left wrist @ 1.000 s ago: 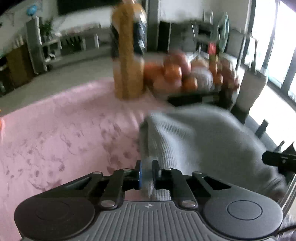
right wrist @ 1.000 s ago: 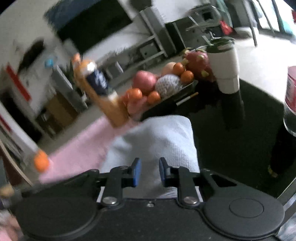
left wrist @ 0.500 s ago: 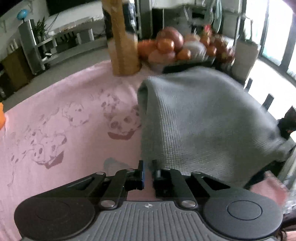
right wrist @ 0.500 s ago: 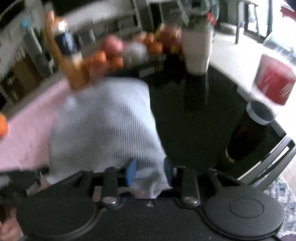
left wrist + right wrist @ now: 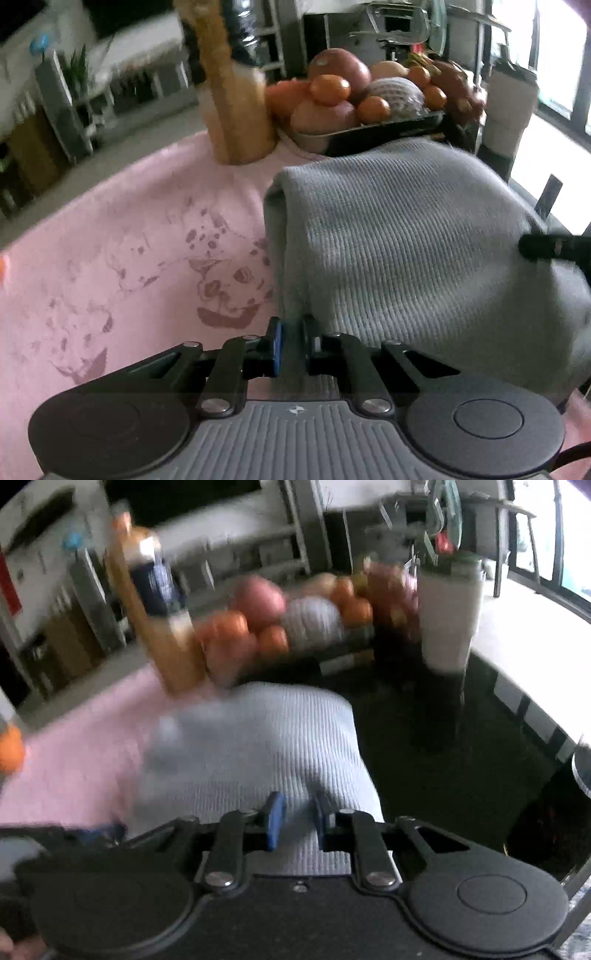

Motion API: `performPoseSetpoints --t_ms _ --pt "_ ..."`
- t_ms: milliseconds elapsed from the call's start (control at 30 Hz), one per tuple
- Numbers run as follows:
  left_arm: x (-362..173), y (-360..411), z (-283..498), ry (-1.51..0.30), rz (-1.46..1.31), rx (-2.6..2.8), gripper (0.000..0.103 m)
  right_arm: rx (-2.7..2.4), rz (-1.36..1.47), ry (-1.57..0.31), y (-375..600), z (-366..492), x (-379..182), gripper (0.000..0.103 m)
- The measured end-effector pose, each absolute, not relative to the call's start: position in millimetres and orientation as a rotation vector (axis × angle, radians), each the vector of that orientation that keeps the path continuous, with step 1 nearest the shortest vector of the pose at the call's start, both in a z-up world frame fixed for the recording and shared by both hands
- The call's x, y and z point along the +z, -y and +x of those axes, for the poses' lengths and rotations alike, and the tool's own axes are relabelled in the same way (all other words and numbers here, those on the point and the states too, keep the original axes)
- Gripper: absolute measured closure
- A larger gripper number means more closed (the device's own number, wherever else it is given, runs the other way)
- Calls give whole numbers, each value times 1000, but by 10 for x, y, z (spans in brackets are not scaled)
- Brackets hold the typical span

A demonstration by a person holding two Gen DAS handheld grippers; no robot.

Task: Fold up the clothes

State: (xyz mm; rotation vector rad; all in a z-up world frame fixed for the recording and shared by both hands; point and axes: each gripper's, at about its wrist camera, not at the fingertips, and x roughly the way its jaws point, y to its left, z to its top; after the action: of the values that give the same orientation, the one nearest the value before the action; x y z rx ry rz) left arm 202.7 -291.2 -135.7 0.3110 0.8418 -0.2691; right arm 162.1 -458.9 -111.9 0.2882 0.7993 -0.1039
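Note:
A grey ribbed knit garment (image 5: 406, 251) lies folded, partly on a pink dog-print cloth (image 5: 129, 258) and partly on the black table (image 5: 461, 775). My left gripper (image 5: 291, 347) is shut on the garment's near left edge, its jaws still pinching in. In the blurred right wrist view the garment (image 5: 258, 757) runs back between the fingers of my right gripper (image 5: 297, 823). Those jaws are closing with the near right edge of the knit between the pads. One right fingertip (image 5: 546, 247) shows over the garment's right side.
Behind the garment stand a tray of fruit (image 5: 369, 129), a tall orange juice bottle (image 5: 236, 96) and a white tumbler (image 5: 509, 99). A dark cup (image 5: 581, 771) sits at the table's right edge. An orange (image 5: 11, 749) lies far left on the pink cloth.
The garment has come down from a raised drape to lie lower and flatter. The right jaws widened around a bunch of knit, then narrowed on it. Both views have shifted slightly.

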Motion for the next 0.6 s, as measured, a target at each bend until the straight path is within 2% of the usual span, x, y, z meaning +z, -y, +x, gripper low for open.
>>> performPoseSetpoints --t_ms 200,367,433,533,600 --pt "-1187 2814 1940 -846 290 -266 96 -95 365 -793 4649 1389 -1022 85" --pt "-1099 2667 1795 -826 215 -313 84 -97 401 -749 4705 1038 -874 83" --pt "-1279 2753 1861 -895 270 -309 84 -117 415 -806 4753 1093 -977 83" --pt "-1354 2865 1806 -872 345 -307 92 -145 396 -884 4750 1171 -1115 84" --pt "-1337 2877 1823 -886 336 -293 92 -163 371 -934 4723 1222 -1201 84"
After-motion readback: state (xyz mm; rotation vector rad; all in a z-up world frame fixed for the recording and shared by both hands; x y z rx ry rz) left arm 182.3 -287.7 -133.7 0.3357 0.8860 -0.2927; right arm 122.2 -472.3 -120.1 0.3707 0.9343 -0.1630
